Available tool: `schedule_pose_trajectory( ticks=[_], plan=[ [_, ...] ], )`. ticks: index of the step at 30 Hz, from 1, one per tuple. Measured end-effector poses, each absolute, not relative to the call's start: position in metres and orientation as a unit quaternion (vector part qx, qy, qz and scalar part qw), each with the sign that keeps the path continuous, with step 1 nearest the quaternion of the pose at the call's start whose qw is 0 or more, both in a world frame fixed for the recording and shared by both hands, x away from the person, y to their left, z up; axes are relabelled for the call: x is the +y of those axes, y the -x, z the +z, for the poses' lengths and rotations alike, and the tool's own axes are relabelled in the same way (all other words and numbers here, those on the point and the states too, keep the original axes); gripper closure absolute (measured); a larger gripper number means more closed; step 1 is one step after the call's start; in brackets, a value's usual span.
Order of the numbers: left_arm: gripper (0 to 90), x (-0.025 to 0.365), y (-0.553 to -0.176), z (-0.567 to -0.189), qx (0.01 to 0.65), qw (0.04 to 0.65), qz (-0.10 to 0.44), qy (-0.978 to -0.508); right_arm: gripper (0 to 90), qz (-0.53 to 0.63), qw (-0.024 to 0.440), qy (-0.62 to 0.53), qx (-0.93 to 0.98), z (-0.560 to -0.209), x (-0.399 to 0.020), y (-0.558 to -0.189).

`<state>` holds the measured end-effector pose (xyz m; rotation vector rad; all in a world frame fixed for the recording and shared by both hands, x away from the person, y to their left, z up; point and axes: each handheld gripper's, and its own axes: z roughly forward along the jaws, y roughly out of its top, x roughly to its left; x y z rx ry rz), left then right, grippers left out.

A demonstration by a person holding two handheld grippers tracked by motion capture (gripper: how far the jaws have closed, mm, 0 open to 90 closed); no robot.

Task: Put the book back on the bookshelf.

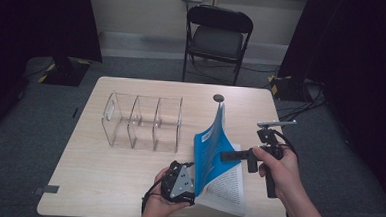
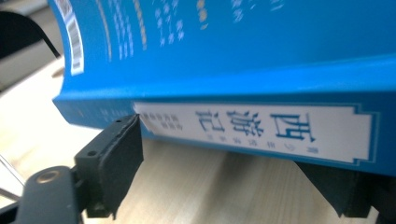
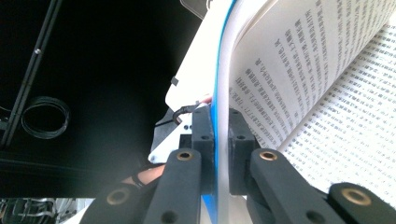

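A thick blue paperback [image 1: 225,189] lies open near the table's front edge. Its blue cover [image 1: 208,145] and a sheaf of pages stand curved upward. My right gripper [image 1: 224,155] comes in from the right and is shut on that raised cover and pages. The right gripper view shows the pads [image 3: 203,135] pinching the blue cover edge [image 3: 218,70], with printed pages [image 3: 327,93] beside it. My left gripper [image 1: 192,182] sits at the book's left side against the spine. In the left gripper view its jaws [image 2: 231,163] stand wide apart beneath the white spine label [image 2: 261,130], gripping nothing.
A clear acrylic divider rack [image 1: 141,122] with three bays stands left of the book. A small dark round object [image 1: 218,98] lies near the table's far edge. A black folding chair [image 1: 218,37] stands behind the table [image 1: 102,174]. Cables run over the floor at right.
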<state>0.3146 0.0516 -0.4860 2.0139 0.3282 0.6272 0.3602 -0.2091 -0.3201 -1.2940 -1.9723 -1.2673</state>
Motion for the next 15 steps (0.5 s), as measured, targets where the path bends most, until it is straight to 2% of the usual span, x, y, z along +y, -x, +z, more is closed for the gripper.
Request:
schedule_pose_trajectory(
  ticks=[15],
  plan=[
    [14.3,0.0442,-0.3080,-0.4773,0.085,0.486,0.308,-0.814,85.5,-0.462,0.246,0.467,-0.712,-0.3114,-0.2081,-0.3651]
  ],
)
